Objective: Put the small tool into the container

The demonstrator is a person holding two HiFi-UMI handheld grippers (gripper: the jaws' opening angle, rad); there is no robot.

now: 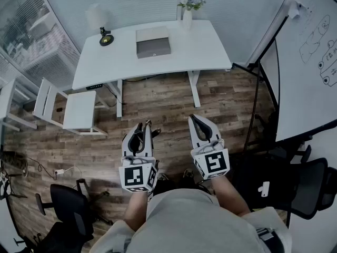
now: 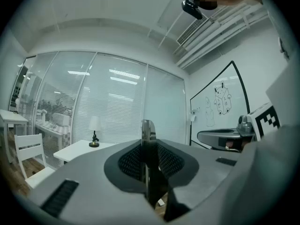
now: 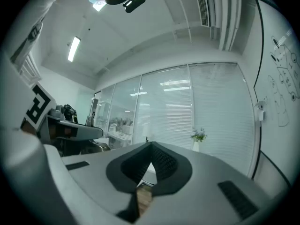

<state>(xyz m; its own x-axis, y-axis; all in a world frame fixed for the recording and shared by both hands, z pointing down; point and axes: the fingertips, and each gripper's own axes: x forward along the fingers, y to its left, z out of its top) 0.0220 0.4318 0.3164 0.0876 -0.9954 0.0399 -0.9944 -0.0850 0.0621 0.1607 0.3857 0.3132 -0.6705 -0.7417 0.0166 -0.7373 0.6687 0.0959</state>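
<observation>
I stand on a wood floor facing a white desk (image 1: 210, 49), both grippers held level in front of me. A flat grey container (image 1: 153, 42) lies on the desk, well beyond both grippers. My left gripper (image 1: 141, 127) is shut on a small metal tool (image 2: 148, 131), whose rounded shiny end stands up between the jaws (image 2: 149, 146). The tool (image 1: 149, 126) shows as a thin sliver at the left jaw tips in the head view. My right gripper (image 1: 198, 120) is shut with its tips (image 3: 150, 146) meeting and nothing between them.
A black-based lamp (image 1: 106, 37) and a vase of flowers (image 1: 188, 10) stand on the desk. A white chair (image 1: 69, 109) is at the desk's left. Black office chairs (image 1: 67, 211) (image 1: 310, 188) flank me. A whiteboard on a stand (image 1: 310, 62) is at the right.
</observation>
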